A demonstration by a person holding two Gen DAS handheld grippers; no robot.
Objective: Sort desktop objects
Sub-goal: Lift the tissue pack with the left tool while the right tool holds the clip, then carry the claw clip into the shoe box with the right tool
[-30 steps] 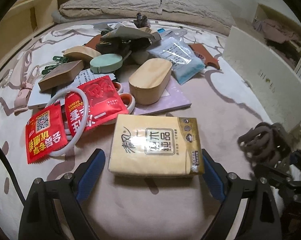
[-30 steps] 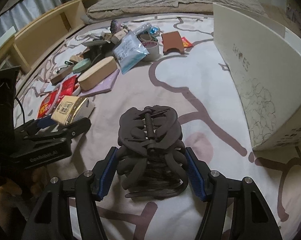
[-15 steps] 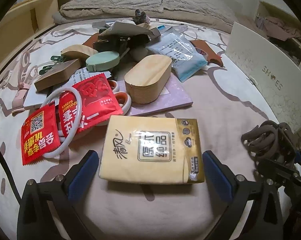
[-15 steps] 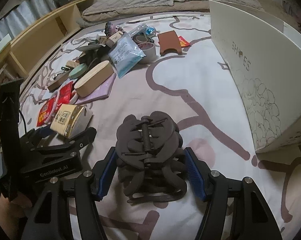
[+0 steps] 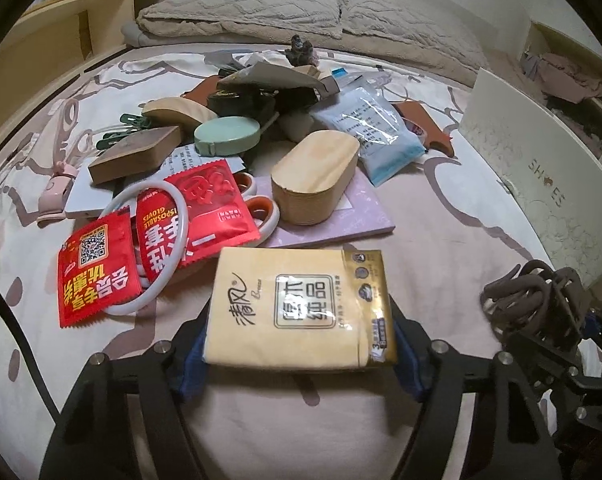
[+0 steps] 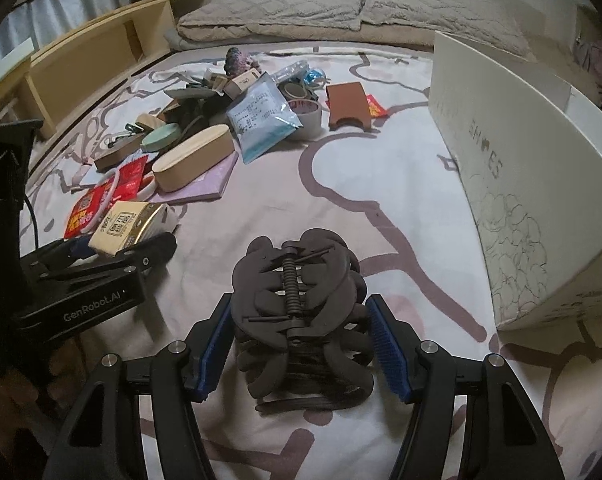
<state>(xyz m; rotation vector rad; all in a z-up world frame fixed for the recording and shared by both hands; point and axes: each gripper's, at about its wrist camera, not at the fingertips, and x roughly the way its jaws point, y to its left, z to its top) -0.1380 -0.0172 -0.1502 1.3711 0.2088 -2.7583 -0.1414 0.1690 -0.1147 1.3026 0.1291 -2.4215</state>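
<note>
My left gripper is shut on a yellow tissue pack, its blue pads pressed against both sides. The pack also shows in the right wrist view, tilted and lifted off the sheet. My right gripper is shut on a dark brown hair claw clip, which also shows at the right edge of the left wrist view. The white shoe box stands to the right of the clip.
A pile lies on the bed: red sachets, a white ring, a wooden oval box on a purple notebook, a green round case, a blue-white packet, tape rolls. Pillows and a wooden shelf lie beyond.
My left gripper's fingers have closed from wide open onto the tissue pack and raised it. My right gripper keeps hold of the claw clip and has drifted slightly.
</note>
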